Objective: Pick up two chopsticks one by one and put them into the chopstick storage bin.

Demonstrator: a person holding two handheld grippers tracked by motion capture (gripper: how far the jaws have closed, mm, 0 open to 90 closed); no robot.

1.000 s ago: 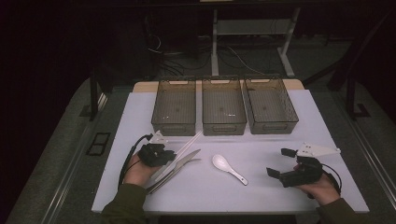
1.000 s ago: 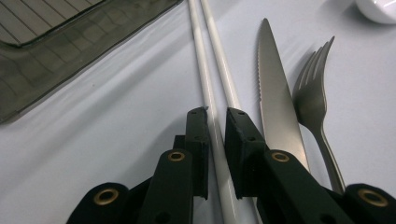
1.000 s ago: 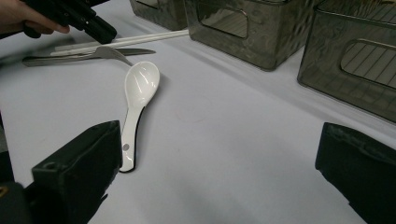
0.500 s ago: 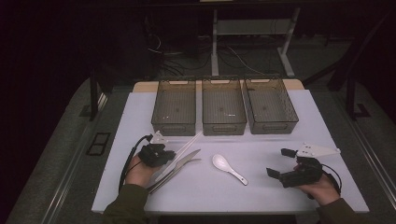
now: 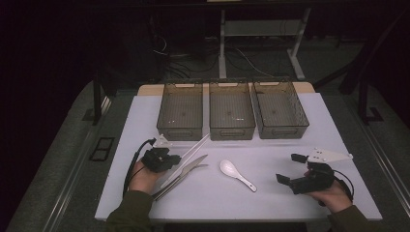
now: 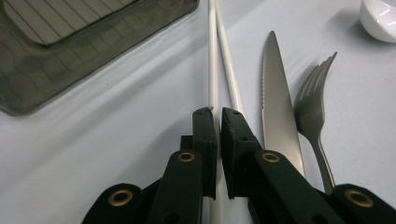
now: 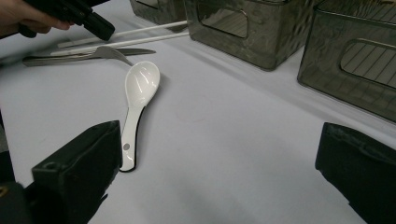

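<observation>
The left hand-held gripper (image 6: 218, 114) is pinching one white chopstick (image 6: 213, 56), jaws squeezed nearly together. Both chopsticks are lying on the counter (image 6: 116, 140), running long toward 12 o'clock, past the knife (image 6: 276, 107). The right hand-held gripper (image 7: 219, 154) is gaping wide, holding nothing, much farther away.

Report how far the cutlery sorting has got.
Done: nothing; all three bins look empty. In hand: the left gripper has just closed on the white chopsticks. The right gripper waits open. Left: knife, fork and spoon lie on the table.
</observation>
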